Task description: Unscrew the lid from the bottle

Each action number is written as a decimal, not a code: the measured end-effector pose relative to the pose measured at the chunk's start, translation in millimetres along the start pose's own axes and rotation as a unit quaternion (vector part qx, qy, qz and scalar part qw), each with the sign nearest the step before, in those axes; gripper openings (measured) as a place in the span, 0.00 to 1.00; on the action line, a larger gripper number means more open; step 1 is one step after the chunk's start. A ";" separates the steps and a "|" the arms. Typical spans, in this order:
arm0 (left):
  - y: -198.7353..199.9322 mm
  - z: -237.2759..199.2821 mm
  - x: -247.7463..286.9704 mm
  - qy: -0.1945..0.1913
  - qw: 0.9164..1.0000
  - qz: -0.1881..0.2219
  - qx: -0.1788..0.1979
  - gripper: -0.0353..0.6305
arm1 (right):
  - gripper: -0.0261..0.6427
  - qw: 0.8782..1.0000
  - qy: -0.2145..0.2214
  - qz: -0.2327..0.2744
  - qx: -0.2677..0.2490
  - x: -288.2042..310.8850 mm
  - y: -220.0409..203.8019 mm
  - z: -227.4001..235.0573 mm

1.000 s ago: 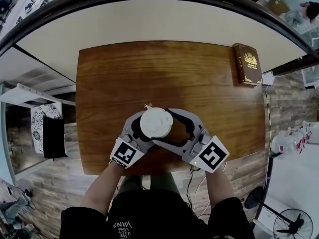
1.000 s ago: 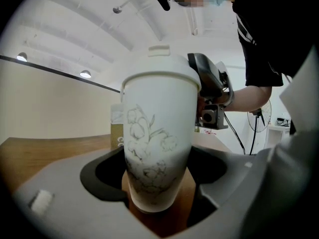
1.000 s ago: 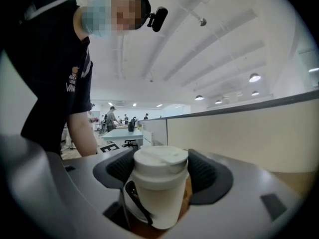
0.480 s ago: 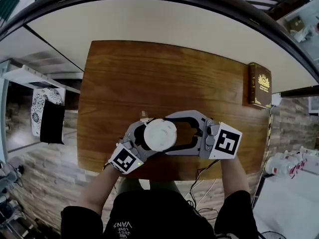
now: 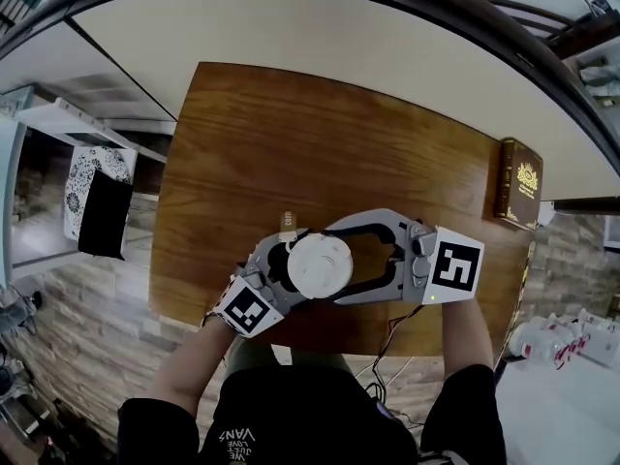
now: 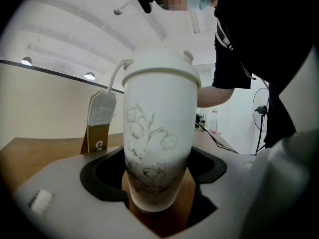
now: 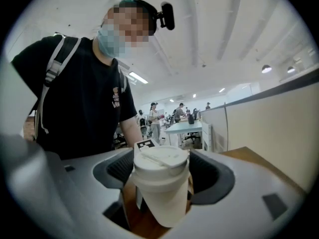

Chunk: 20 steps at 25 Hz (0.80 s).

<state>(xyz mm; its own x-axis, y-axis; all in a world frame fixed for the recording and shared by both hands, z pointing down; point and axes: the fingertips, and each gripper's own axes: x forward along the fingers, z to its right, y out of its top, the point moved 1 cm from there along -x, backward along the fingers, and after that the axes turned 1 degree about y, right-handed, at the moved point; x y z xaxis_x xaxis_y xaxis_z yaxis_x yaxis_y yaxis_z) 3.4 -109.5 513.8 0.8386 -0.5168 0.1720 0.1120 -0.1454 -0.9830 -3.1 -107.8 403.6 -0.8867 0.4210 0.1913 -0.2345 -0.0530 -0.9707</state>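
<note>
Close to the table's point(image 5: 291, 134) near edge the bottle point(image 6: 158, 133) stands upright, lid point(image 5: 318, 264) on. The left gripper point(image 6: 157, 168) is clenched on the bottle's lower body. The right gripper point(image 7: 162, 176) is released, its jaws close on either side of the lid. A tag point(image 6: 98, 128) hangs on a string just beside the bottle.

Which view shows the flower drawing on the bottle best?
Left gripper view: the flower drawing faces the camera. Right gripper view shows a plain side of the bottle; head view only the lid from above.
</note>
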 end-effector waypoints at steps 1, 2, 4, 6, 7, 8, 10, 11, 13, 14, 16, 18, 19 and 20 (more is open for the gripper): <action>-0.2 -0.3 -0.4 0.001 1.000 0.000 -0.001 0.62 | 0.51 1.000 -0.014 0.010 0.011 -1.1 2.7 0.3; -0.3 -0.6 -0.8 0.001 1.000 -0.001 -0.002 0.62 | 0.51 0.999 -0.032 0.022 0.017 -3.2 5.7 0.4; -0.6 -0.6 -0.8 0.001 1.000 -0.004 -0.004 0.62 | 0.51 0.996 -0.077 0.050 0.020 -10.5 11.6 0.4; -1.4 -0.4 -0.7 0.002 1.000 -0.007 -0.008 0.62 | 0.51 0.987 -0.141 0.077 0.021 -18.8 14.8 -0.1; -2.1 -0.3 -0.9 0.003 1.000 -0.008 -0.011 0.62 | 0.51 0.980 -0.177 0.086 0.022 -21.7 14.7 -1.1; -2.7 -0.2 -1.0 0.005 1.000 -0.010 -0.014 0.62 | 0.51 0.972 -0.213 0.093 0.024 -23.6 13.9 -2.9; -3.3 0.1 -0.8 0.010 1.000 -0.012 -0.018 0.62 | 0.51 0.953 -0.283 0.104 0.028 -25.6 11.6 -7.0; -3.4 0.2 -0.7 0.012 1.000 -0.013 -0.020 0.62 | 0.51 0.942 -0.316 0.107 0.031 -25.5 9.9 -8.8; -3.7 0.6 -1.0 0.016 0.999 -0.013 -0.025 0.62 | 0.51 0.920 -0.375 0.110 0.038 -23.5 6.6 -12.4; -4.1 0.7 -1.1 0.018 0.999 -0.014 -0.027 0.62 | 0.51 0.908 -0.402 0.111 0.038 -22.1 6.3 -14.5; -5.0 0.8 -0.5 0.017 0.999 -0.017 -0.025 0.62 | 0.51 0.887 -0.445 0.115 0.035 -18.3 8.2 -19.9; -6.1 1.0 0.3 0.014 1.000 -0.019 -0.017 0.62 | 0.51 0.869 -0.479 0.123 0.034 -12.2 11.4 -25.4; -6.3 1.0 0.5 0.014 1.000 -0.020 -0.017 0.62 | 0.51 0.860 -0.494 0.126 0.035 -8.8 12.0 -27.3; -6.7 1.0 0.8 0.013 1.000 -0.020 -0.013 0.62 | 0.51 0.852 -0.508 0.125 0.036 -5.6 12.0 -28.6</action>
<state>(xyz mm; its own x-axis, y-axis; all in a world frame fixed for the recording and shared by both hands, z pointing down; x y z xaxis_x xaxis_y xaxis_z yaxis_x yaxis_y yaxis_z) 3.9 -108.1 520.4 0.8196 -0.5320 0.2127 0.1305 -0.1882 -0.9734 10.5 -85.0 386.7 -0.7910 -0.6103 0.0435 0.0201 -0.0970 -0.9951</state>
